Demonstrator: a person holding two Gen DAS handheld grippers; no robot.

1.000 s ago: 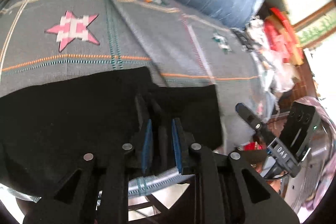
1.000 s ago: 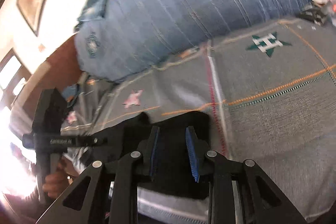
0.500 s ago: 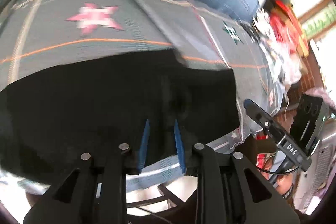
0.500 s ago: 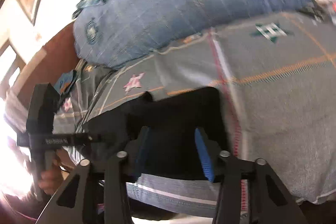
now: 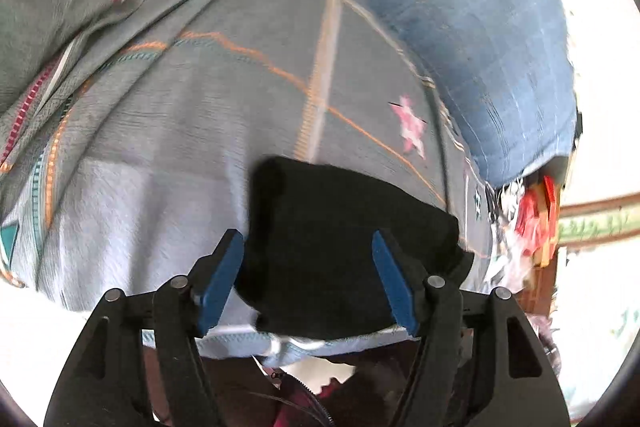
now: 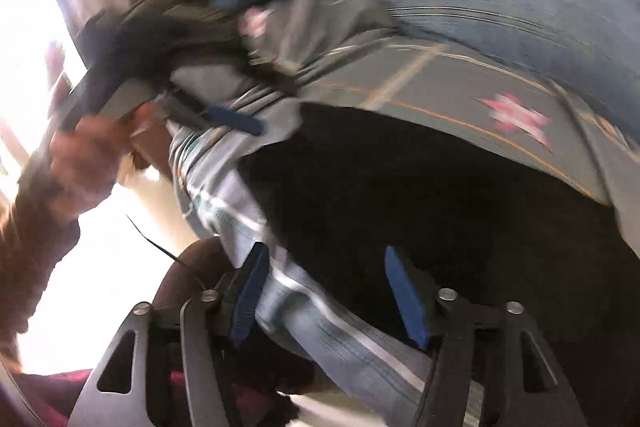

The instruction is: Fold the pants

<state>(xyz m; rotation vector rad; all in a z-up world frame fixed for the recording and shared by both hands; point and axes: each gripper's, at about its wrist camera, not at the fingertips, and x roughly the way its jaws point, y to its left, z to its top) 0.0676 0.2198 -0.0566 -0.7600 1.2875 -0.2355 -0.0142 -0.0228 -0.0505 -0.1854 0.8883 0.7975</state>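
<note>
Left wrist view: the left gripper (image 5: 308,279) has its jaws opening, gripping nothing, above the folded black pants (image 5: 340,251) lying near the bedspread's (image 5: 168,131) near edge. Right wrist view, blurred: the right gripper (image 6: 324,299) is opening too, empty, over the pants (image 6: 420,203); the left hand (image 6: 80,163) is at far left.

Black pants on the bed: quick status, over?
Left gripper and right gripper opening, nothing clamped. Black pants lie in a compact fold on the grey bedspread, near its edge. Nothing in the way.
</note>
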